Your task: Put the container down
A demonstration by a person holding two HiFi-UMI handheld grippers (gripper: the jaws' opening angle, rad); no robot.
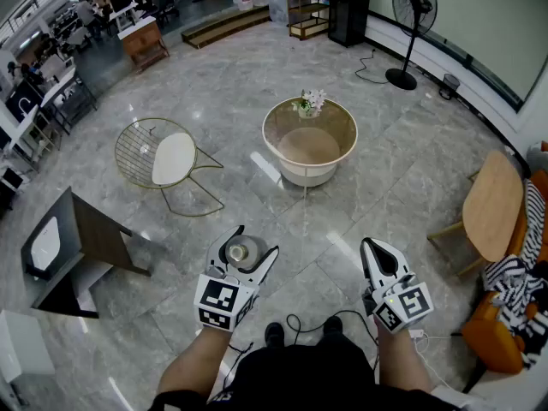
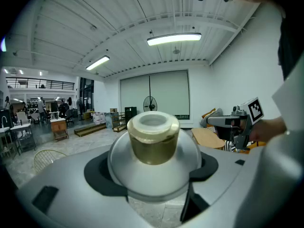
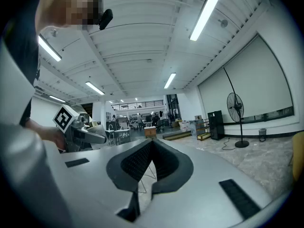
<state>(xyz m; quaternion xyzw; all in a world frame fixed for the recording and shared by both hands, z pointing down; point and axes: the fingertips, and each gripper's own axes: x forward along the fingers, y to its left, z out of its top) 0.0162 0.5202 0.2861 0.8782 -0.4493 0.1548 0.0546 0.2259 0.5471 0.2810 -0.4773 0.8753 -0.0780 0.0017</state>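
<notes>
The container [image 1: 241, 252] is a clear rounded jar with an olive-tinted neck and a pale cap. It hangs above the grey marble floor, in front of my feet. My left gripper [image 1: 255, 240] is shut on it, with its jaws spread wide around the jar's round body. In the left gripper view the container [image 2: 153, 141] fills the middle, with dark pads [image 2: 97, 175] against its sides. My right gripper [image 1: 371, 245] is held level at the right, apart from the container. Its ribbed pads [image 3: 137, 163] meet at the tip with nothing between them.
A round glass-topped table [image 1: 309, 116] with flowers stands ahead. To its left is a wire chair [image 1: 167, 154]. A dark stand [image 1: 81, 247] is at the near left. A wooden round table [image 1: 492, 205] and an orange seat [image 1: 501, 336] are at the right. A cable [image 1: 300, 322] lies by my shoes.
</notes>
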